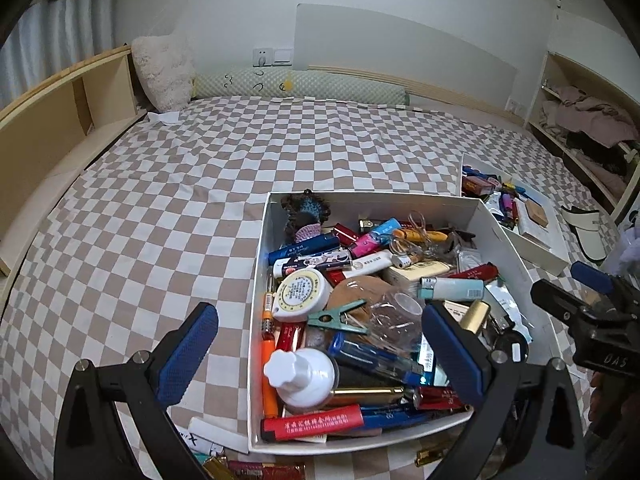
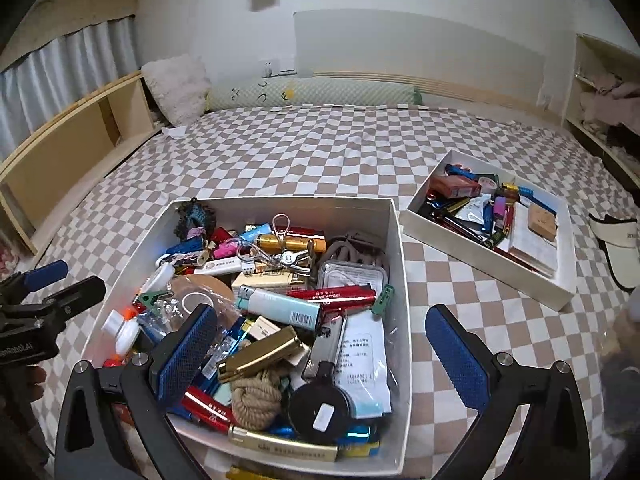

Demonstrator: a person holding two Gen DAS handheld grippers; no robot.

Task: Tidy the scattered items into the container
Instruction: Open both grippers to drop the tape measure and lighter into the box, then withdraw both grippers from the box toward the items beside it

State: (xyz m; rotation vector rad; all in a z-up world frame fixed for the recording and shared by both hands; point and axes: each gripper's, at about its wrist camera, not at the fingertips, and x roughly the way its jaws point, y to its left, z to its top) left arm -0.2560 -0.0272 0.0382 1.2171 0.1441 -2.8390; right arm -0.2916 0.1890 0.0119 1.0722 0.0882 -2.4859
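Checkered brown-and-white bedding (image 1: 168, 208) covers the bed where all this sits. On it stands the big white box (image 2: 402, 264), already heaped with lighters, a tape measure (image 1: 302, 292), a pump bottle (image 1: 302, 376) and a coil of rope (image 2: 256, 398). A few loose pieces lie on the sheet just in front of the box's near wall: a gold lighter (image 1: 430, 456), a white strip (image 1: 218, 434) and foil-wrapped bits (image 1: 260, 470) at the bottom edge. I judge these light, stiff and slick; the lighter is best pinched across its flat sides near the middle, since the soft bedding will give under a push. The left gripper (image 1: 320, 356) hangs spread wide above the box's near left corner, holding nothing; the right gripper (image 2: 322, 356) is likewise splayed and empty above the box's near right part. A 2nd, shallower box (image 2: 568, 296) sits well apart, toward the right. The loose items are cut off by the frame and partly hidden by the gripper arms, so their full count cannot be told.
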